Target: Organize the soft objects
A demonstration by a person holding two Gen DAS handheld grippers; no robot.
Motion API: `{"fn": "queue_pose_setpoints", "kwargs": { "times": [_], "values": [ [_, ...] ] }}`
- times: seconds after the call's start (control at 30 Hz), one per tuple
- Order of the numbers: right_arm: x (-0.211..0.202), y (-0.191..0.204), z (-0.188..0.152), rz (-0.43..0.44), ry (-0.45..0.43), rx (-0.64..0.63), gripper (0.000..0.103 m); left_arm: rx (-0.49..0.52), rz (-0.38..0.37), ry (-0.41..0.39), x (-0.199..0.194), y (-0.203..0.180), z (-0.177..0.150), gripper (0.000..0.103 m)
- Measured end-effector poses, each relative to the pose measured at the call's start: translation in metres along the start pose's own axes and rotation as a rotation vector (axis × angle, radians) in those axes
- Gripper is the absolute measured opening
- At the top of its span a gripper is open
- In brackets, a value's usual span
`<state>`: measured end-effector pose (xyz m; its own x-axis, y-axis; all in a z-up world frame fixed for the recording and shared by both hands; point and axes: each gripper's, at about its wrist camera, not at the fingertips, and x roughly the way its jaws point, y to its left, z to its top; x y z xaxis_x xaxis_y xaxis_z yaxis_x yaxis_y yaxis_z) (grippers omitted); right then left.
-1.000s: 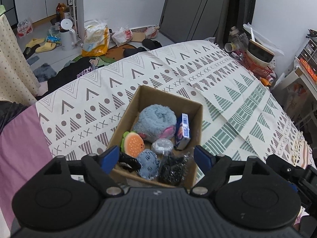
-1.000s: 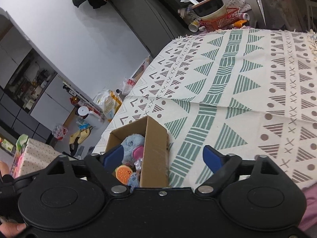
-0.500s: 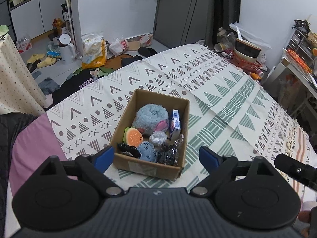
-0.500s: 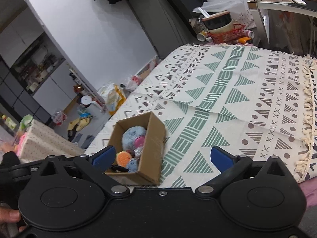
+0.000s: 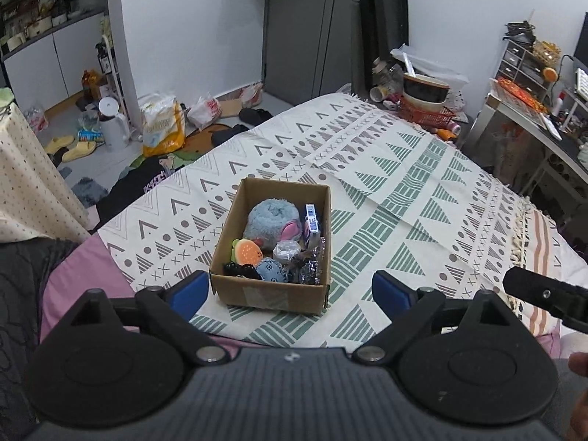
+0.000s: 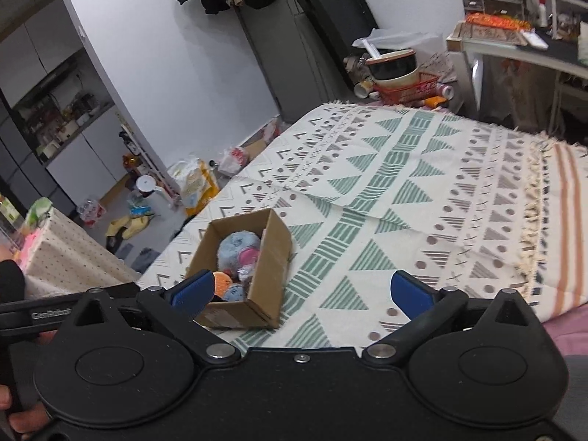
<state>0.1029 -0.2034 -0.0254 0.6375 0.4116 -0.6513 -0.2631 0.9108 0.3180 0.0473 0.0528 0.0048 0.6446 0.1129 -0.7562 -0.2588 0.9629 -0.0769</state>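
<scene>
An open cardboard box (image 5: 270, 293) stands on the patterned blanket (image 5: 404, 198). It holds a fluffy blue plush (image 5: 270, 218), an orange burger-shaped toy (image 5: 248, 251), a small blue ball (image 5: 271, 270), a blue-and-white carton (image 5: 311, 220) and dark crinkly items (image 5: 307, 270). My left gripper (image 5: 290, 290) is open and empty, just in front of the box. My right gripper (image 6: 301, 292) is open and empty, with the box (image 6: 268, 257) by its left finger.
The blanket (image 6: 422, 191) covers a bed with a pink sheet (image 5: 73, 275) at its near edge. A red basket with bowls (image 5: 422, 106) sits beyond the far corner. Bags, slippers and a white kettle (image 5: 110, 125) litter the floor on the left. A desk (image 6: 514, 47) stands right.
Both grippers have pulled back and up from the box, which now looks smaller and farther. Both stay open and empty.
</scene>
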Motion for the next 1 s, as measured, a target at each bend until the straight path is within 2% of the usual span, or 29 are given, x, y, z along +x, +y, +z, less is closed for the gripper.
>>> {"fn": "queue_pose_setpoints", "kwargs": {
  "times": [0.67, 1.0],
  "values": [
    [-0.046, -0.007, -0.010, -0.142, -0.045, -0.046, 0.103, 0.076, -0.027, -0.051, -0.043, -0.008, -0.015, 0.098],
    [-0.057, -0.006, -0.012, -0.151, -0.064, -0.055, 0.103, 0.090, -0.021, -0.071, -0.055, -0.009, -0.017, 0.099]
  ]
}}
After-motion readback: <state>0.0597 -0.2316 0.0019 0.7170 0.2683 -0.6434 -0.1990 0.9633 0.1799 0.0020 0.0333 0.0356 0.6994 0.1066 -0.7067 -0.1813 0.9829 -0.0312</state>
